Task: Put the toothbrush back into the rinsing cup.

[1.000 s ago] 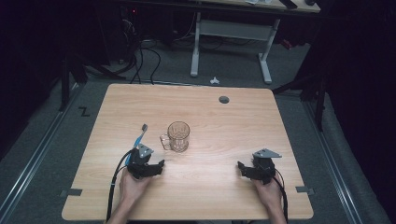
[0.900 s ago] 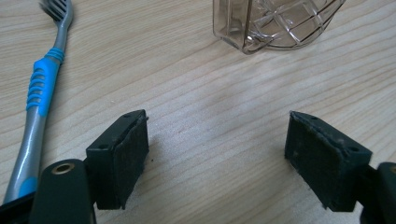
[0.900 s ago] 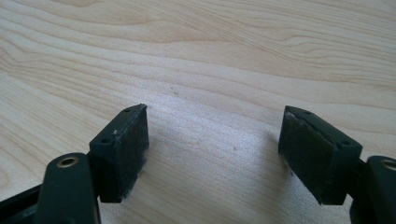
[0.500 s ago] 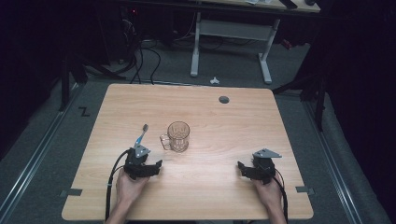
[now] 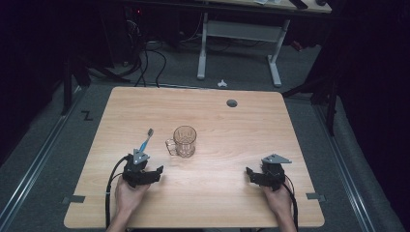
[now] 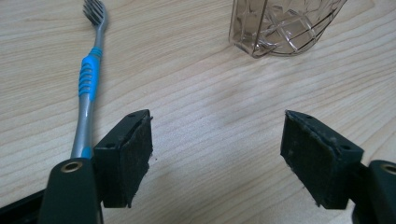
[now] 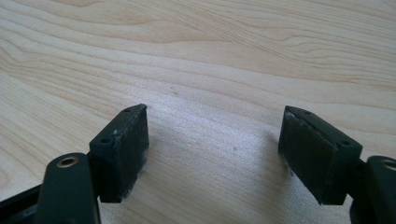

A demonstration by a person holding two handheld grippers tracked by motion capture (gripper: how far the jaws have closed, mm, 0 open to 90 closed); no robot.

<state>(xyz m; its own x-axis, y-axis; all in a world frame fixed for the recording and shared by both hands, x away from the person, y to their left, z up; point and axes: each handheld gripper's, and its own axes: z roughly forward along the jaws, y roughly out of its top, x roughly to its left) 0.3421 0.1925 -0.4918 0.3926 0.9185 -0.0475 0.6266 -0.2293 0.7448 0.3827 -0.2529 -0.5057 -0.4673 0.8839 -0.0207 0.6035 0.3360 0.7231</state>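
Two claws gaping, left claw [image 6: 217,158] beside toothbrush [image 6: 87,79], mug [image 5: 184,141] near

- A glass mug [image 5: 184,141] is standing on the table [image 5: 241,130], left of its middle.
- A toothbrush [image 5: 146,139] is lying just left of the mug, apart from it.
- The left gripper [image 5: 143,175] is resting just before the toothbrush, the right gripper [image 5: 263,177] sitting well apart at the right.
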